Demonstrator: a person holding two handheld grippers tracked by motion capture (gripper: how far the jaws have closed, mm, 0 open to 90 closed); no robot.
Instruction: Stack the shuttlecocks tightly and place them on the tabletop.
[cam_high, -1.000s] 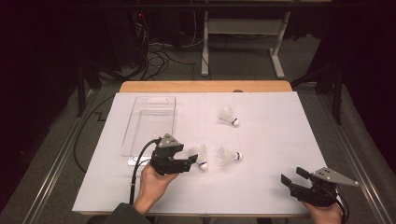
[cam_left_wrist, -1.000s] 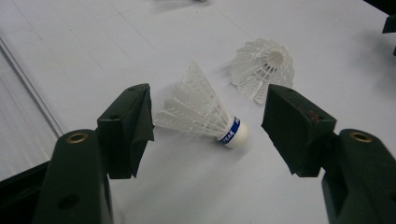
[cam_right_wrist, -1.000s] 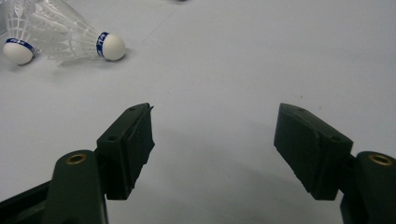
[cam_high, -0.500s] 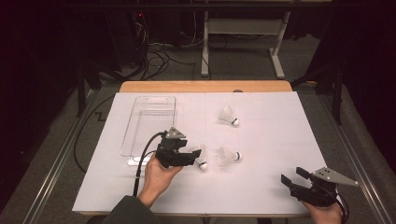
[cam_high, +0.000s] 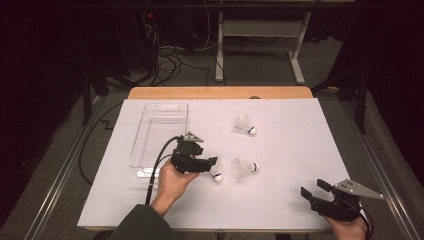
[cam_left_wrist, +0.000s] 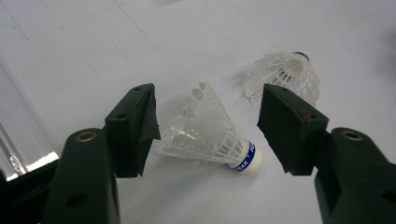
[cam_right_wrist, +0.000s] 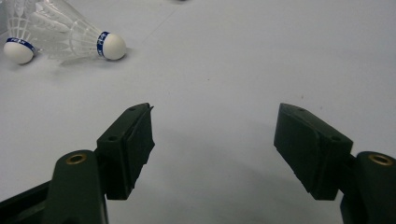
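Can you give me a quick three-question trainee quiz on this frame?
1. True or false: the left claw is shut on a shuttlecock.
2. How many shuttlecocks lie on the white sheet? A) two B) three C) four
3. Fill in: the clear tray sits toward the ___ side of the sheet, from the person's seat.

Key
1. False: the jaws stand open on either side of the shuttlecock, not touching it.
2. B: the nearest one, a second beside it, a third farther back.
3. Left. The right claw hangs open over bare sheet.

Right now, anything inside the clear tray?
Nothing seen inside the clear plastic tray; the white table cover shows through it. Its near right corner is covered by the left gripper and cable, so that part can't be checked. All three shuttlecocks lie outside it.
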